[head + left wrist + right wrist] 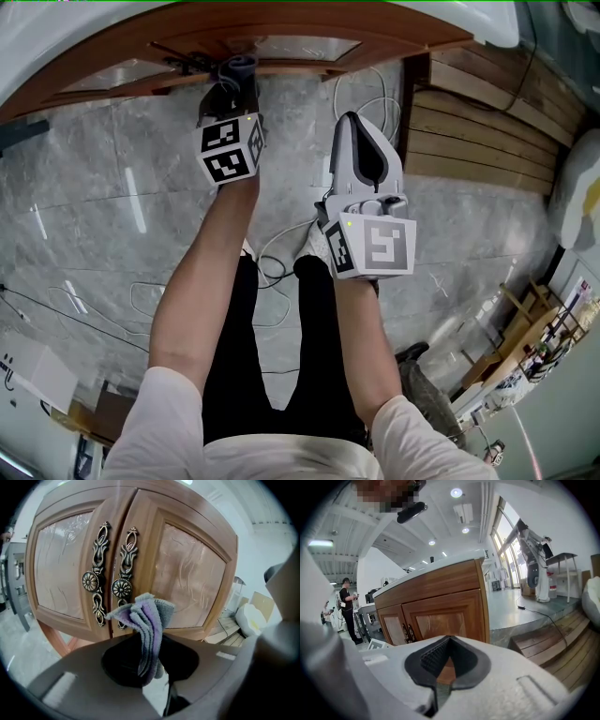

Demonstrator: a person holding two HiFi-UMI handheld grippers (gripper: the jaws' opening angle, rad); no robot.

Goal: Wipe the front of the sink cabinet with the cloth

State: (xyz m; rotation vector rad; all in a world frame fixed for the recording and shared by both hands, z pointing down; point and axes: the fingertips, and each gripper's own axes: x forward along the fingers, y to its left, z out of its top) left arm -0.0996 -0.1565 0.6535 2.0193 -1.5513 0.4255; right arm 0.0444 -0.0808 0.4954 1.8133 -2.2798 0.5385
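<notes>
Brown wood tops the head view: the sink cabinet (375, 23). The left gripper (234, 73) is close to it; the right gripper (353, 122) is farther back. Left gripper view: the jaws squeeze a grey and purple cloth (149, 620) in front of the door handles (122, 585). Right gripper view: the jaws are shut, holding nothing.

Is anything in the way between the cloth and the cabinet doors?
Nothing visible is. The left hand-held gripper holds the cloth right up by the cabinet doors, just below their ornate handles.
</notes>
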